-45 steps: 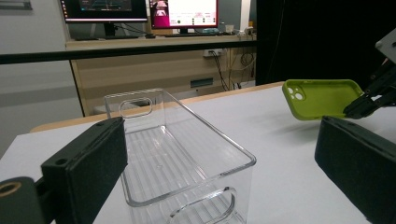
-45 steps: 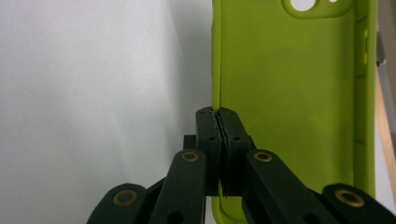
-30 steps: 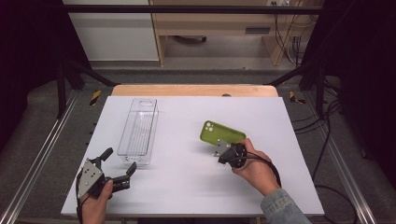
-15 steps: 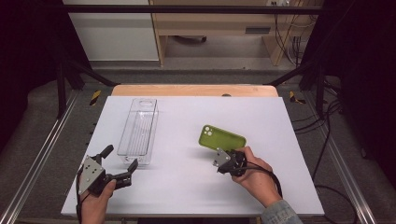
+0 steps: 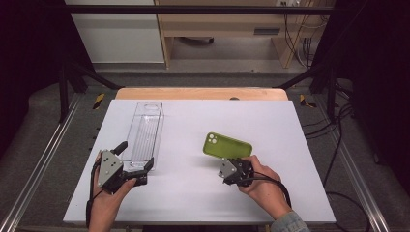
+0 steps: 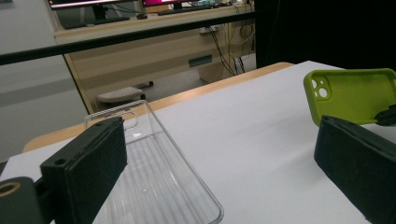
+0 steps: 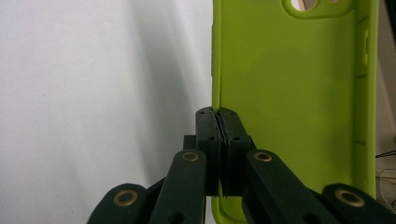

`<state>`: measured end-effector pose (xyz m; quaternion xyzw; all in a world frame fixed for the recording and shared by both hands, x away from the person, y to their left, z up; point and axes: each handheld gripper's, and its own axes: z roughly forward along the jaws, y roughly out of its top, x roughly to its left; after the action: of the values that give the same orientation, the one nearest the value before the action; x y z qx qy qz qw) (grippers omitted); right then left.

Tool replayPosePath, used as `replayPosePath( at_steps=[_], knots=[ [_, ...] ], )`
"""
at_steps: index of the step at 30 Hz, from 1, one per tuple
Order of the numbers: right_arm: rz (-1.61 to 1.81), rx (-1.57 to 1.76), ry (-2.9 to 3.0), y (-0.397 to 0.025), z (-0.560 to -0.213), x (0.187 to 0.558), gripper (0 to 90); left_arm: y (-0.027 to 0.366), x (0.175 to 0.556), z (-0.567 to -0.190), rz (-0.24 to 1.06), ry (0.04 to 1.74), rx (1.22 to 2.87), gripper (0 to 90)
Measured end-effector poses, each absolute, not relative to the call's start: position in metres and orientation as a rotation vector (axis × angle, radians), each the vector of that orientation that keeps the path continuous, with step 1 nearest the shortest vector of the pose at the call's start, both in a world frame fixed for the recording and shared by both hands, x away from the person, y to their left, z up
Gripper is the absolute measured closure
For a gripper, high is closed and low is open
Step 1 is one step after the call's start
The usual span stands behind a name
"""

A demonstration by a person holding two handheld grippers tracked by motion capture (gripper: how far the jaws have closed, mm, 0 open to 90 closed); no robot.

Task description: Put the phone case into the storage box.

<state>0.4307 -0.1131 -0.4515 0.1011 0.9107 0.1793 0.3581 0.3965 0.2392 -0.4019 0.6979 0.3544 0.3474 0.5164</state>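
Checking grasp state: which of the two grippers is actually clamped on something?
The right gripper: its jaws are shut on the green phone case edge. The left gripper is open, beside the clear tray.

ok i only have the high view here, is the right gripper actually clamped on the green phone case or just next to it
Observer: Clamped. In the right gripper view the right gripper is shut on the side wall of the green phone case.
Operator: which way is the case facing
Observer: Its hollow inside faces the left gripper's camera, camera cutout toward the clear tray.
Operator: and the left gripper, holding anything
Observer: No. The left gripper stands wide open with bare table and the tray's near end between its pads.
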Motion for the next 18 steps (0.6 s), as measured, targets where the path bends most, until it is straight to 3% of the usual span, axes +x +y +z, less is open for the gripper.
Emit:
replayPosePath(
  at_steps=[18],
  knots=[
    [0.435,0.172,2.264,-0.096,-0.456,0.418,88.6,0.218,0.407,-0.398,0.809,0.868,1.671,2.1]
  ],
)
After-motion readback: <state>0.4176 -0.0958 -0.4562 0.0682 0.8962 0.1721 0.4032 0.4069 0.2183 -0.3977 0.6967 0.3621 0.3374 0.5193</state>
